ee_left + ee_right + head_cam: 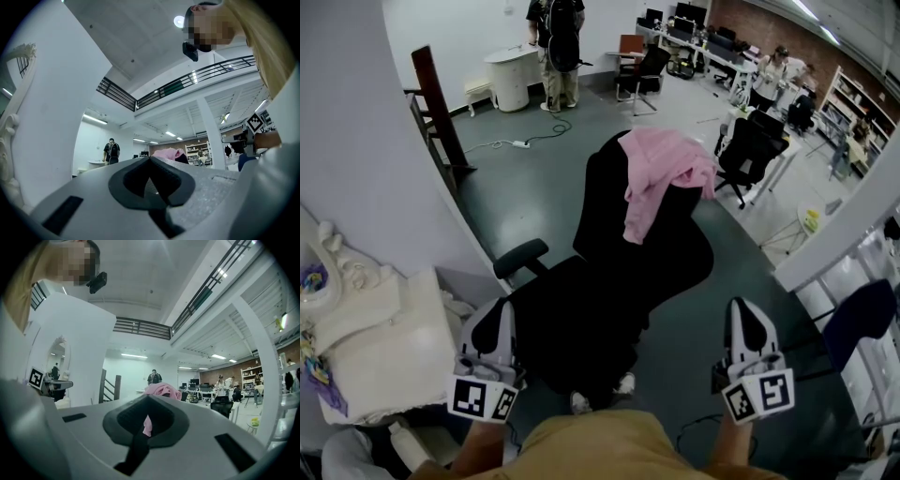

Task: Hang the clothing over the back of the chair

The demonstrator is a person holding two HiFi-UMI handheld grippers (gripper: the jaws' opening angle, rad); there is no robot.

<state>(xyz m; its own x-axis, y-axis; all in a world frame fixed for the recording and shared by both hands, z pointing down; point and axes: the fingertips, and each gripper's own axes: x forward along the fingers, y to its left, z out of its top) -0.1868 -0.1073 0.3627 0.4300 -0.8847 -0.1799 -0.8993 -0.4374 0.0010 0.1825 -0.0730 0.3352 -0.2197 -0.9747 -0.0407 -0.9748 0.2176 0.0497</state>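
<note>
A pink garment (661, 173) hangs draped over the top of the backrest of a black office chair (609, 281) in the middle of the head view, with a long fold down the front of the backrest. My left gripper (500, 305) is near the chair's left armrest, jaws together and empty. My right gripper (741, 305) is to the right of the seat, also shut with nothing in it. Both are well short of the garment. In the left gripper view the pink garment (166, 153) peeks just over the closed left gripper (150, 159). In the right gripper view the garment (161, 390) shows beyond the closed right gripper (148, 397).
White ornate furniture (366, 328) crowds the near left beside a white wall. A second black office chair (750, 150) stands behind right, a blue chair (862, 319) at the right edge. A person (555, 47) stands far back. A cable with a power strip (520, 143) lies on the floor.
</note>
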